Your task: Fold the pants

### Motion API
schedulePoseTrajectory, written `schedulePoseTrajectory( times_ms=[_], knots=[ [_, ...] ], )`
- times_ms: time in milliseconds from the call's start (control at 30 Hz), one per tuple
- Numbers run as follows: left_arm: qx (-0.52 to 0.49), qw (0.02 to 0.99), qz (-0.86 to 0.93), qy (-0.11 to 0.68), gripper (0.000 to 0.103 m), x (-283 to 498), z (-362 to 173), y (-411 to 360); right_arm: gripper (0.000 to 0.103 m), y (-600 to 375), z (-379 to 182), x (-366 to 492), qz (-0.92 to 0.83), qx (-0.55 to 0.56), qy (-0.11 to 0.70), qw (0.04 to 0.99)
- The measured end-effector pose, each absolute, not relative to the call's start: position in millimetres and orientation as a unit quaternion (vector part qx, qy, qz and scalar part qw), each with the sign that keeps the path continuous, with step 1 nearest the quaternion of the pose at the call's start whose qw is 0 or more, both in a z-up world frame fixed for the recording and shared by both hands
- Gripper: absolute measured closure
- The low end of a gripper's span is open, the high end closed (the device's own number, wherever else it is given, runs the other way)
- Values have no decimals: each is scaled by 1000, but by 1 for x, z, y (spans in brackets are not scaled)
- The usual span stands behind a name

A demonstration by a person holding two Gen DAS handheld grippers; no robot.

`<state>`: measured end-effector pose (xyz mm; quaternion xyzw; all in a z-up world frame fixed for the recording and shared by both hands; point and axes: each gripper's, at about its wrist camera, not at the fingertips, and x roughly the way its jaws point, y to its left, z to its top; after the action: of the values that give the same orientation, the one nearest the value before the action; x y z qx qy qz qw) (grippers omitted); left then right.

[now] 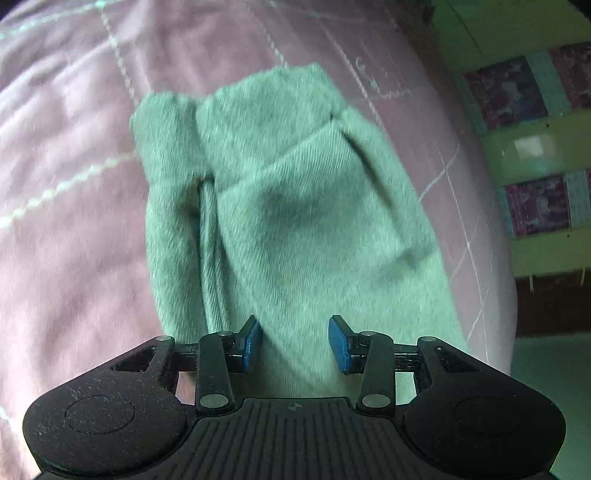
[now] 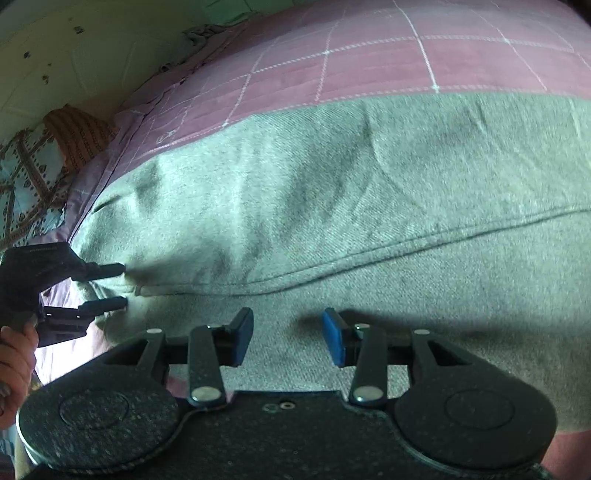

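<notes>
**Pants spread on the pink bed cover**

Pink quilted bedspread (image 2: pixel 369 62) with white stitched squares, green wall (image 1: pixel 517 33) beyond. Grey-green pants (image 1: pixel 295 206) lie flat on it, twill weave, long seam, a few creases. Left gripper (image 1: pixel 294 341) hovers with jaws apart over the cloth; right gripper (image 2: pixel 288 338) likewise spread, gripping nothing.

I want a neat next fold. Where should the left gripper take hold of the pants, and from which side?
Probably the near end of the pants, just ahead of the open left gripper. Come in low from this end: the layers lie flat on the bedspread, so both fingers can pinch them together.
</notes>
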<state>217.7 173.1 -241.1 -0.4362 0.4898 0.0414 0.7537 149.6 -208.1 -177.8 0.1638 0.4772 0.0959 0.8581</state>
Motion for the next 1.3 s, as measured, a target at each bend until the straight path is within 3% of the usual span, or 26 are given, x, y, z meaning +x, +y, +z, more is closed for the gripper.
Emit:
schedulePoseTrajectory(
  times_ms=[33,67,100,167,200,267,333,567,767,967,1067,1133,1300],
  knots=[
    [-437,757,46,484,63,219,-241,174,62,-210,-179,154,94,173,475,857],
    [-438,760,50,478,77,219,-239,175,62,-212,-181,158,90,184,471,858],
    [-433,763,56,477,85,221,-238,176,62,-215,-182,164,83,200,465,858],
    [-430,766,54,474,89,224,-239,178,62,-230,-188,174,53,273,446,851],
    [-427,767,53,476,90,224,-236,183,67,-239,-194,177,37,320,434,842],
    [-419,772,48,476,93,225,-228,182,89,-250,-205,179,10,380,420,824],
    [-398,789,29,466,93,219,-204,188,96,-250,-205,174,2,388,411,825],
    [-334,826,-9,455,93,194,-155,220,96,-224,-138,118,99,303,377,870],
    [-338,800,31,495,93,186,-216,230,96,-192,-188,111,83,214,460,858],
    [-284,827,36,484,93,181,-192,224,93,-186,-174,109,86,207,439,870],
    [-323,804,43,497,93,181,-201,233,90,-180,-187,122,81,181,476,857],
    [-310,812,50,493,93,173,-187,229,83,-182,-181,121,84,184,470,859],
    [-241,852,17,464,93,158,-142,196,76,-204,-168,104,81,190,458,864]
  ],
)
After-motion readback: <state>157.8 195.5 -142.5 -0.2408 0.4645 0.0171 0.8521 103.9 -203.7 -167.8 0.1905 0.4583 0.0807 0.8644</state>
